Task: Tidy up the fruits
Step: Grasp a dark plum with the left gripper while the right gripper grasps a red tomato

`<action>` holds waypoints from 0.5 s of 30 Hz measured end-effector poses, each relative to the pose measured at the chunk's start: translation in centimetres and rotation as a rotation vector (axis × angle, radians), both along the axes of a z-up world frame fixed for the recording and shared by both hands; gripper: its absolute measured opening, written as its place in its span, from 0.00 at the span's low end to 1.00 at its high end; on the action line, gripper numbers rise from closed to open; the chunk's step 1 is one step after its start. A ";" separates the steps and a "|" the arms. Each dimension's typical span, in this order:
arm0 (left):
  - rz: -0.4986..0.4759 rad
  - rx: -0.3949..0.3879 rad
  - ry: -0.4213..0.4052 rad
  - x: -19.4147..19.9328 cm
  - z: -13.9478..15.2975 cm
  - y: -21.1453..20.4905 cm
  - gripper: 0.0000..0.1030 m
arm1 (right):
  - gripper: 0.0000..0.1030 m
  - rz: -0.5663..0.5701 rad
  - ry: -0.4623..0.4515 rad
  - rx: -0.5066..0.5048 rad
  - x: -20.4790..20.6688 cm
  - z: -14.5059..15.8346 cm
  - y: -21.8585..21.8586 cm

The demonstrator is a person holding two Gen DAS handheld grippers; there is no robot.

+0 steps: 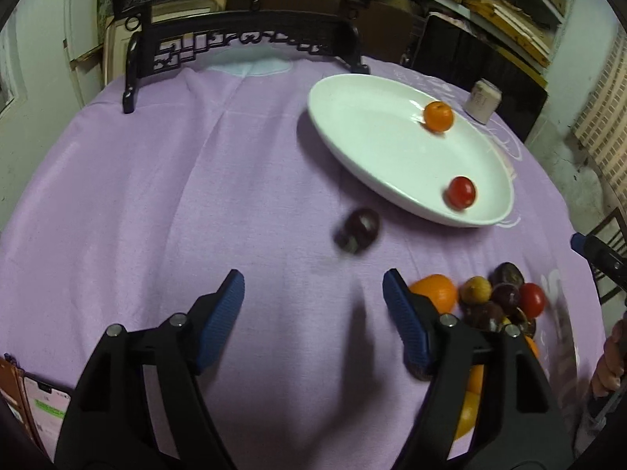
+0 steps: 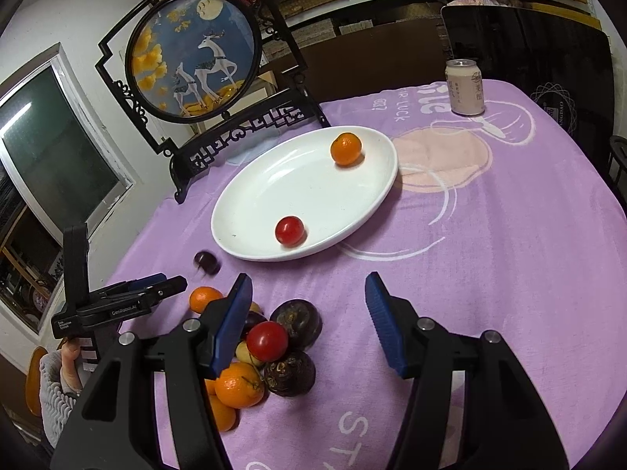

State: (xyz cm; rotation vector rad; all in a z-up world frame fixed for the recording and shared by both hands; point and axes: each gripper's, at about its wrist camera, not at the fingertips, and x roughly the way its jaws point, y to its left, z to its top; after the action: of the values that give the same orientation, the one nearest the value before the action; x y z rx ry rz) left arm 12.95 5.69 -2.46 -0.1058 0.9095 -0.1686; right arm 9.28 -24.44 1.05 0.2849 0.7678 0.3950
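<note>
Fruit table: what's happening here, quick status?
A person with two handheld grippers is sorting fruit onto a white plate. The plate holds one orange and one tomato. A blurred dark fruit sits on the purple cloth just short of the plate. The left gripper and right gripper are both open and empty. The remaining pile of oranges, dark fruits and a tomato waits by the right gripper's left finger.
</note>
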 end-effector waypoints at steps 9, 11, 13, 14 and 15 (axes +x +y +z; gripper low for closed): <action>-0.002 0.118 -0.080 2.1 0.3 -2.1 0.67 | 0.59 0.002 0.015 -0.034 0.3 -0.8 0.7; -0.006 0.138 -0.091 2.8 0.2 -2.3 0.65 | 0.59 -0.002 0.019 -0.032 0.4 -0.9 0.6; -0.015 0.152 -0.086 3.6 0.0 -2.6 0.55 | 0.59 -0.005 0.021 -0.032 0.4 -1.0 0.4; -0.024 0.148 -0.073 4.0 -0.3 -2.7 0.46 | 0.59 -0.005 0.021 -0.031 0.4 -1.0 0.4; -0.032 0.143 -0.058 4.3 -0.6 -2.7 0.38 | 0.59 -0.005 0.021 -0.030 0.4 -0.9 0.4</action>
State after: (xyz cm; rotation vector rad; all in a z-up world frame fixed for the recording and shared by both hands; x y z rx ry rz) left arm 17.21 2.99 -3.05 0.0463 0.8631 -0.1356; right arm 9.72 -24.01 0.13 0.2631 0.7928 0.3764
